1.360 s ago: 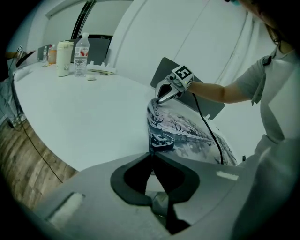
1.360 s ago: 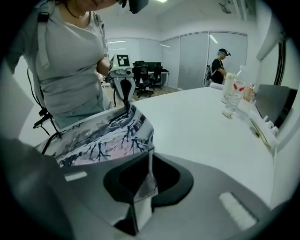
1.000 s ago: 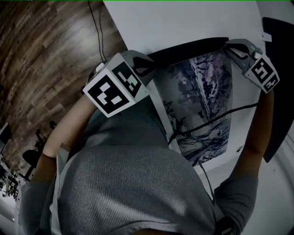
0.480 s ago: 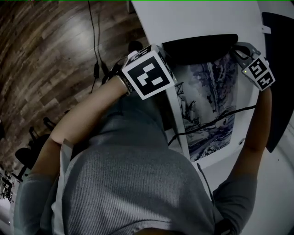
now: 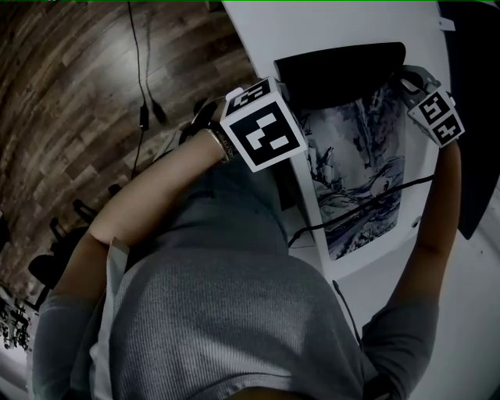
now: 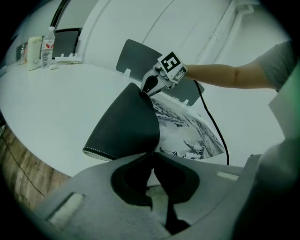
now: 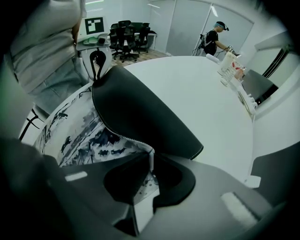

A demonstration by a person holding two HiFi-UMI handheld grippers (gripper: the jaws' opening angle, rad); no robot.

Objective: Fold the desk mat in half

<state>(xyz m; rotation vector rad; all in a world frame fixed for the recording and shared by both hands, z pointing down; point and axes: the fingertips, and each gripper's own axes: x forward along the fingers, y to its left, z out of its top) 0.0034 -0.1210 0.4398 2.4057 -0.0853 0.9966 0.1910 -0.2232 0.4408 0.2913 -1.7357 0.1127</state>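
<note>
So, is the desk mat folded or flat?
Partly folded: the left hand-held gripper and right hand-held gripper hold the desk mat's edge curled over, black underside showing; printed face mostly uncovered.

The desk mat (image 5: 355,168) is showing a smooth, matt printed face and a black, finely textured underside with stitched edging. At 12 o'clock the white table (image 5: 328,23) is looking smooth; at 10 o'clock the floor (image 5: 70,94) is showing wood grain.

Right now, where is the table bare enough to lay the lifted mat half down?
Bare table runs wide from the folded mat out to the bottle at the far rim. Crowded: the printed half, crossed by a cable, and that far rim.
</note>
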